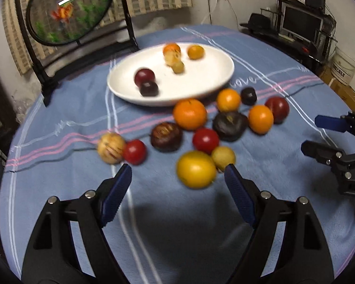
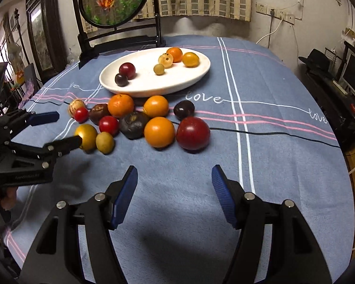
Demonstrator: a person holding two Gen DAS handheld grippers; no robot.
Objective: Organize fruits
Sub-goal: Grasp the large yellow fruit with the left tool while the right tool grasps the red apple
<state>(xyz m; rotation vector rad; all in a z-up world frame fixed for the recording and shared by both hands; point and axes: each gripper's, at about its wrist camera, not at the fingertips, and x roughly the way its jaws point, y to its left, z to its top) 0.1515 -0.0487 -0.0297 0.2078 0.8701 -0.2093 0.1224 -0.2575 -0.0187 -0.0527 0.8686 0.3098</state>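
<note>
White plate (image 2: 201,75) holds five fruits, the rest heaped just before it (unsorted, I'd judge); left gripper (image 1: 177,177) and right gripper (image 2: 175,177) both gape empty.

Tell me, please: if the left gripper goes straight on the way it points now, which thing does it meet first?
Probably the big yellow fruit, lying just beyond the open, empty left gripper; depth is hard to judge.

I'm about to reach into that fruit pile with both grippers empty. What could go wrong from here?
The fruits lie packed and touching, so closing the left gripper on the big yellow fruit may nudge the small yellow-green one rolling. The white plate is shallow; a dropped fruit could roll off.
</note>
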